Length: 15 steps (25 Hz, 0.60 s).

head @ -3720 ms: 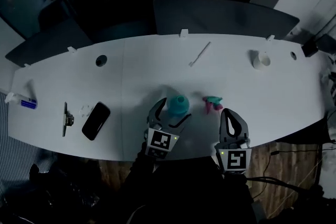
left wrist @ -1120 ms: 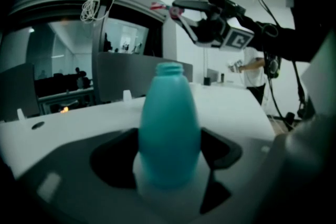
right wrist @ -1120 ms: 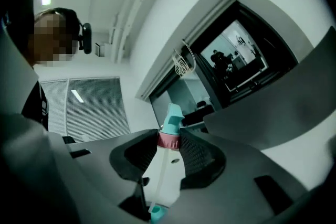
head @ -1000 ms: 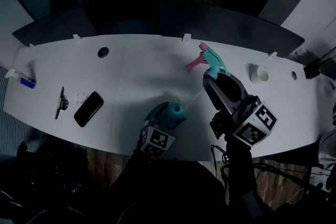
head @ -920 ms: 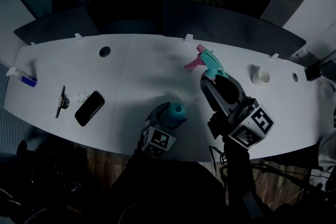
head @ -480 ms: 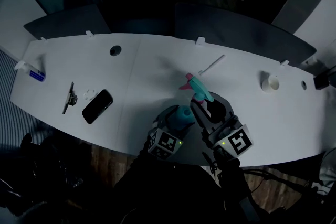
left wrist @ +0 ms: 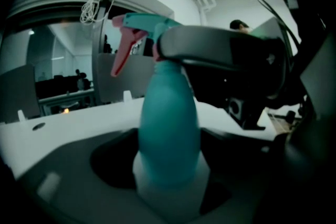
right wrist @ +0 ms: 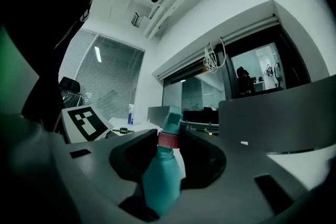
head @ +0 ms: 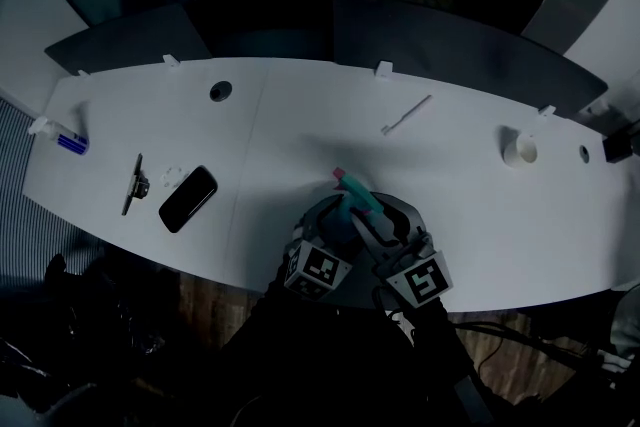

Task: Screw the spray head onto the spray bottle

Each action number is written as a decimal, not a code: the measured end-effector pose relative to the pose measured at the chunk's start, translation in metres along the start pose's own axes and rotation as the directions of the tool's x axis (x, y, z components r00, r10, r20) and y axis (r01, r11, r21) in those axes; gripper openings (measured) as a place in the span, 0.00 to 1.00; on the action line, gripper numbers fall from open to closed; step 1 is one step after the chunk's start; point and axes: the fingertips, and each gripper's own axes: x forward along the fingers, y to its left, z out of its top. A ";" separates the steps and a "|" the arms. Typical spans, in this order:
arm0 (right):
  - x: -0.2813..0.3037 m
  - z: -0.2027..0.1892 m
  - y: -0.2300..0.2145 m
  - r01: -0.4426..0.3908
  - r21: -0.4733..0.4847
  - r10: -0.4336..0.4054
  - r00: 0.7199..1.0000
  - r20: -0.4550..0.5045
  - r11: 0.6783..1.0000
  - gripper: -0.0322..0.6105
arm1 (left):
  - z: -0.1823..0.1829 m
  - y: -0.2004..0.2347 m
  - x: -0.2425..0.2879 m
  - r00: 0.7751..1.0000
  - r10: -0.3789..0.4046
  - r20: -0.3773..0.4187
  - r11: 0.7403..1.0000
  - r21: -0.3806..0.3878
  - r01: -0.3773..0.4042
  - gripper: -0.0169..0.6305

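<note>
A teal spray bottle (left wrist: 168,134) stands upright at the near edge of the white table (head: 300,135), with my left gripper (left wrist: 168,168) shut on its lower body. In the head view the left gripper (head: 330,220) lies just left of my right gripper (head: 372,215). The right gripper (right wrist: 168,157) is shut on the teal spray head (right wrist: 160,181), which has a pink trigger (left wrist: 121,52). The spray head (head: 357,197) sits right over the bottle's top. A dark right finger (left wrist: 220,55) hides the neck, so I cannot tell whether head and neck touch.
On the table's left lie a black phone (head: 188,198), a thin dark tool (head: 133,183) and a small blue-and-white object (head: 62,137). A white stick (head: 405,115) and a white ring-shaped object (head: 520,148) lie further right. Dark partitions (head: 450,45) stand behind the table.
The right gripper has come down and leftward from above the table's back, carrying the spray head to the bottle's top. The left gripper and bottle have stayed put.
</note>
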 end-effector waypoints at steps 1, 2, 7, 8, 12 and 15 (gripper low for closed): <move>0.000 0.000 0.000 -0.003 -0.001 0.003 1.000 0.004 1.000 0.26 | -0.001 0.000 0.000 1.000 0.000 -0.001 1.000 -0.001 0.000 0.60; 0.001 0.000 0.000 -0.007 -0.004 0.007 1.000 0.004 1.000 0.26 | -0.002 0.000 0.000 1.000 -0.001 -0.002 1.000 -0.003 0.001 0.60; 0.003 -0.003 0.013 -0.028 -0.087 0.026 0.999 -0.021 0.996 0.26 | -0.002 0.000 0.001 1.000 -0.004 0.001 1.000 -0.005 0.004 0.60; 0.002 -0.005 0.014 -0.015 -0.103 0.012 1.000 -0.028 0.995 0.26 | -0.002 -0.001 0.001 1.000 -0.004 0.000 1.000 -0.006 0.004 0.60; -0.001 -0.010 0.012 0.010 -0.119 -0.016 0.999 -0.046 0.993 0.26 | -0.003 -0.001 0.002 1.000 -0.007 0.000 1.000 0.000 0.007 0.60; -0.002 -0.018 0.010 0.013 -0.105 -0.024 0.994 -0.103 0.994 0.26 | -0.004 0.000 0.001 1.000 -0.008 0.001 1.000 -0.008 0.008 0.60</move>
